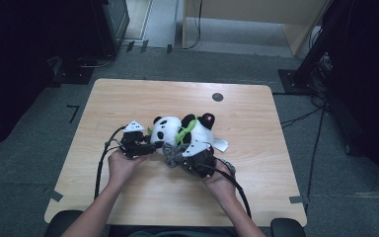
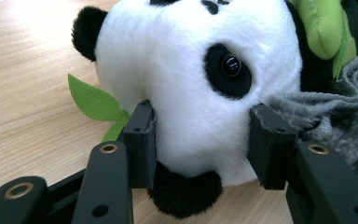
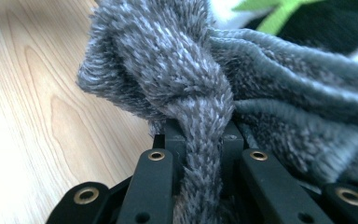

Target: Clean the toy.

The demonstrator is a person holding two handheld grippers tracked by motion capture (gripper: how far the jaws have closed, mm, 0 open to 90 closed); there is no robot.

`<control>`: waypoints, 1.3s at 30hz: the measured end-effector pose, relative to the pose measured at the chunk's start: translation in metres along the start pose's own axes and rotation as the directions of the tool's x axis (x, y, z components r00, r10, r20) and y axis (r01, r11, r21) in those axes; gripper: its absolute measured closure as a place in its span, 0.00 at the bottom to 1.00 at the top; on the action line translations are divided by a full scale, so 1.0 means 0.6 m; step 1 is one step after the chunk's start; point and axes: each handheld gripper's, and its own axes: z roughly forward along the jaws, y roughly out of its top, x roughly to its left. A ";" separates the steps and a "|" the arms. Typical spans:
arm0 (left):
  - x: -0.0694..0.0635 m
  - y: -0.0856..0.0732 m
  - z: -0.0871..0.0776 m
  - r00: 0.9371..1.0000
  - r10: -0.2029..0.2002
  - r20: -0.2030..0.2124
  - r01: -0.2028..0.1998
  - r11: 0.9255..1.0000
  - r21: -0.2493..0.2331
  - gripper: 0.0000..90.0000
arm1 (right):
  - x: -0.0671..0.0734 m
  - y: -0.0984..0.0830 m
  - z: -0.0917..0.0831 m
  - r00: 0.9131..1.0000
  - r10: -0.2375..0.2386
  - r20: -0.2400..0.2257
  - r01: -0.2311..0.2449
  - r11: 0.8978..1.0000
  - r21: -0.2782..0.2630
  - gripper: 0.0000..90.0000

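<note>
Your left gripper has its jaws on either side of the plush panda's head, pads pressing into the white fur below the eye, so it pinches the head; the high view gives you just the gripper butted against the panda near the middle of the wooden table, grip not readable there. The left gripper view also gives you a green felt leaf lying on the wood beside the head, and grey knit at its right edge. Your right gripper is clamped tight on a strand of the grey knitted scarf, just below a knot. From above, your right gripper sits at the panda's near side with the scarf bunched between the two grippers. The high view alone shows the panda's body lying on its side with a green strip across it and a white tag on the table at its right.
</note>
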 end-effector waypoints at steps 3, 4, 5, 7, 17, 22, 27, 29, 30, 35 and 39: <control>0.000 0.000 0.001 1.000 -0.002 0.001 0.002 1.000 0.000 0.56 | -0.006 -0.011 -0.012 1.000 0.018 0.008 -0.018 1.000 -0.005 0.90; 0.000 0.000 0.001 1.000 -0.002 0.002 0.002 1.000 0.000 0.56 | -0.011 -0.015 -0.017 0.999 0.032 0.006 -0.032 0.999 -0.009 0.90; -0.001 0.000 0.001 1.000 -0.001 0.001 0.001 1.000 0.000 0.56 | -0.013 -0.018 -0.020 0.999 0.039 0.005 -0.039 0.999 -0.010 0.90; -0.001 0.000 0.002 1.000 0.002 0.002 -0.002 1.000 0.001 0.57 | -0.018 -0.023 -0.026 0.999 0.049 0.011 -0.049 0.999 -0.007 0.90; -0.001 0.001 0.003 1.000 0.003 0.001 -0.003 1.000 -0.002 0.57 | -0.037 -0.047 -0.050 0.995 0.099 0.030 -0.100 0.995 0.004 0.90; -0.002 0.001 0.003 1.000 0.001 0.000 -0.001 1.000 -0.003 0.57 | -0.049 -0.058 -0.062 0.992 0.124 0.036 -0.124 0.992 0.008 0.90; -0.001 0.002 0.004 1.000 -0.003 0.000 0.003 1.000 -0.001 0.57 | -0.058 -0.063 -0.073 0.988 0.144 0.047 -0.145 0.989 0.001 0.90; -0.001 0.002 0.004 1.000 -0.002 -0.003 0.002 1.000 -0.001 0.57 | -0.057 -0.062 -0.075 0.987 0.157 0.035 -0.157 0.988 -0.003 0.90; -0.001 0.002 0.004 1.000 -0.004 -0.004 0.004 1.000 -0.001 0.57 | -0.056 -0.060 -0.076 0.987 0.157 0.029 -0.157 0.988 -0.004 0.90; -0.002 0.003 0.004 1.000 -0.010 -0.008 0.010 1.000 0.000 0.57 | -0.040 -0.038 -0.082 0.989 0.144 -0.035 -0.145 0.989 -0.038 0.90; -0.002 0.003 0.004 1.000 -0.012 -0.010 0.012 1.000 0.002 0.57 | -0.028 -0.009 -0.084 0.989 0.131 -0.068 -0.136 0.988 -0.075 0.90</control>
